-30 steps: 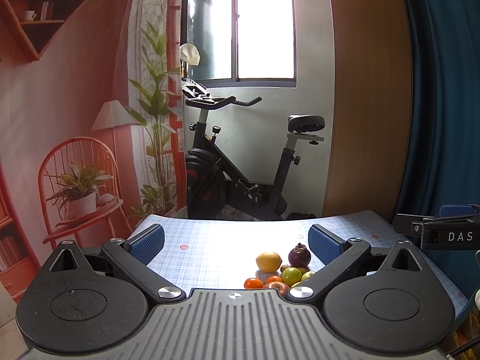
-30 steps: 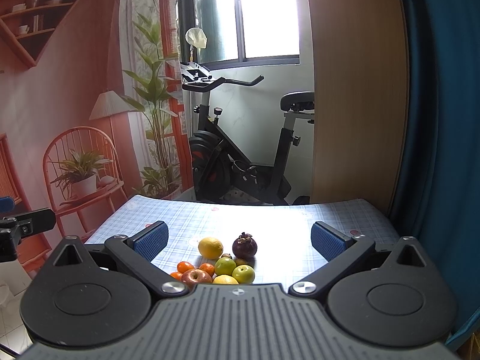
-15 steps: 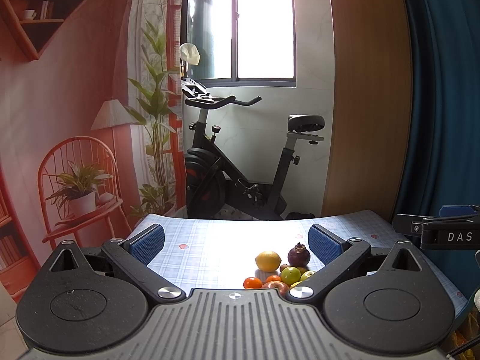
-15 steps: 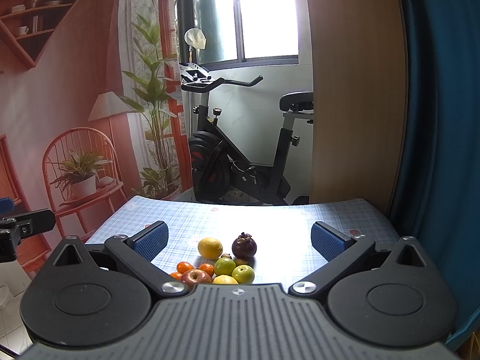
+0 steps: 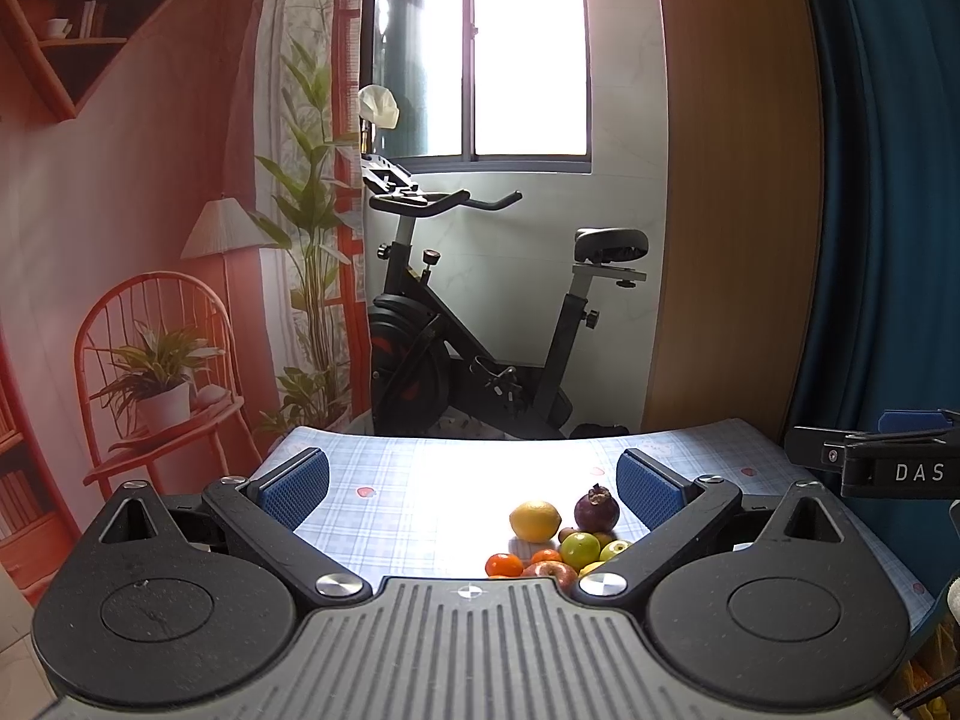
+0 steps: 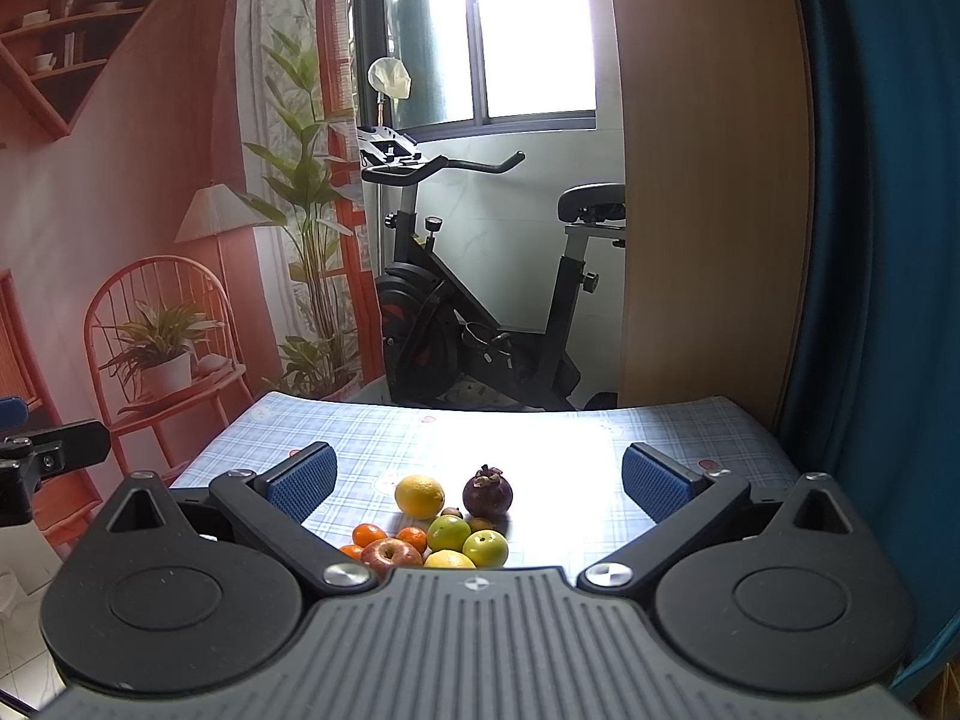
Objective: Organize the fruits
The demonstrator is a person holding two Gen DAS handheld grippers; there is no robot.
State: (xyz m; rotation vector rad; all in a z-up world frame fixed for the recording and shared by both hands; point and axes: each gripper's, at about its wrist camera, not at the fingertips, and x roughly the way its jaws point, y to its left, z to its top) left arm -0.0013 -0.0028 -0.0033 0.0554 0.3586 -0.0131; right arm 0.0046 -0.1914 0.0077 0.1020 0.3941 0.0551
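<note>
- Both tongs spread wide, empty: left tongs [image 5: 473,489], right tongs [image 6: 479,480], hovering over the checked desk [image 6: 540,438].
- Fruit pile sits mid-desk, touching: lemon [image 6: 419,496], mangosteen [image 6: 487,492], green apples [image 6: 449,532], red apple [image 6: 390,555], small oranges [image 6: 368,534].
- Round, firm, light, likely to roll; pinch across the widest middle.
- Mangosteen maybe brittle-shelled; hard to tell.

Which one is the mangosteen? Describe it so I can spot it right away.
Find the checked blue tablecloth in front of the exercise bike, then the small pile of fruit near the table's front. The mangosteen sits at the pile's far edge, just right of the yellow lemon. It is the only dark purple fruit, round, with a ragged stem cap on top.
</note>
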